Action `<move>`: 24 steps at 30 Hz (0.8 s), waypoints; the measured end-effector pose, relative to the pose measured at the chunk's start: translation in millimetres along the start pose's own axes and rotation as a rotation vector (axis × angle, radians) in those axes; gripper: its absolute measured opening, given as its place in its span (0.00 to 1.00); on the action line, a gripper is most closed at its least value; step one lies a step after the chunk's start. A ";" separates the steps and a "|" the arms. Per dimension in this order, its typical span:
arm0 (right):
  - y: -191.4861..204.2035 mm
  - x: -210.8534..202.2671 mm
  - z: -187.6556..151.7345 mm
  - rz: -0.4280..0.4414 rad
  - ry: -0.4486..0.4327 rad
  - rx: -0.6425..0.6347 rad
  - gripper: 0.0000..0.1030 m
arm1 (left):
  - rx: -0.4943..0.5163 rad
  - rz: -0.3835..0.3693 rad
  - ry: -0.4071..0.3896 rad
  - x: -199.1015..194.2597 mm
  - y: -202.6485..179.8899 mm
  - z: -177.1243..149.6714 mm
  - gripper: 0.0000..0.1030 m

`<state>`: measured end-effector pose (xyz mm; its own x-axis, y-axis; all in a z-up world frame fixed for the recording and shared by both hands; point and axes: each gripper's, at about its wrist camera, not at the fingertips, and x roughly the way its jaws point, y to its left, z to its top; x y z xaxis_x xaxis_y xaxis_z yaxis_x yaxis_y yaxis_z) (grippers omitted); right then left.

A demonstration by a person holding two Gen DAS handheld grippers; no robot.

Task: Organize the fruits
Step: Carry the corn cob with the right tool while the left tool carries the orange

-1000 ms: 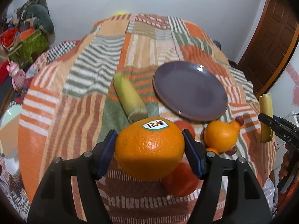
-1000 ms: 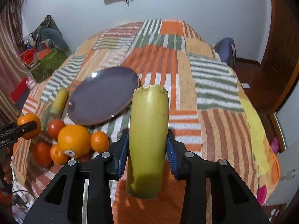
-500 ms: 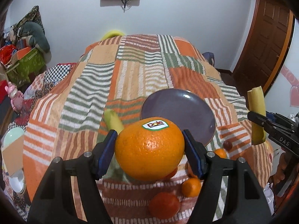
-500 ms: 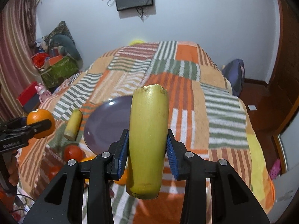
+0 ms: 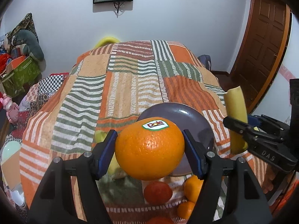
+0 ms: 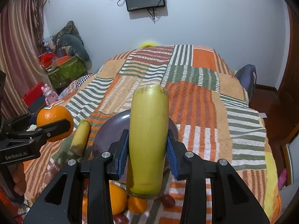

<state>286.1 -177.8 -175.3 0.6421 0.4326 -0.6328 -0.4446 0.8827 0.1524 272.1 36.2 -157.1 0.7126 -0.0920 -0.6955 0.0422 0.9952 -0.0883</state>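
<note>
Patchwork bedspread (image 5: 129, 85), left gripper (image 5: 150, 148) clamps glossy orange (image 5: 149, 147) (Dole sticker), right gripper (image 6: 147, 149) clamps yellow-green banana piece (image 6: 148, 136)

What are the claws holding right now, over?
Left claw shut on orange. Right claw shut on yellow stalk piece. Purple plate empty, nothing blocking it.

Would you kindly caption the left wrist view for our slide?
Left gripper holds a stickered orange above a purple plate on a patchwork blanket.
</note>
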 end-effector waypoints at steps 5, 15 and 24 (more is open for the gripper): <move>3.7 19.1 5.6 0.005 0.020 -0.009 0.34 | 0.006 0.008 -0.002 16.8 4.2 11.7 0.67; 8.4 53.3 13.0 -0.006 0.068 -0.029 0.34 | 0.015 -0.016 0.047 58.7 7.2 22.2 0.67; 12.8 82.7 7.2 -0.007 0.151 -0.068 0.33 | 0.026 -0.050 0.132 99.0 9.0 14.4 0.67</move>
<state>338.0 -129.5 -220.3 0.5467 0.3896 -0.7412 -0.4848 0.8690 0.0992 353.0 36.5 -216.5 0.6108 -0.1434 -0.7787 0.0947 0.9896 -0.1080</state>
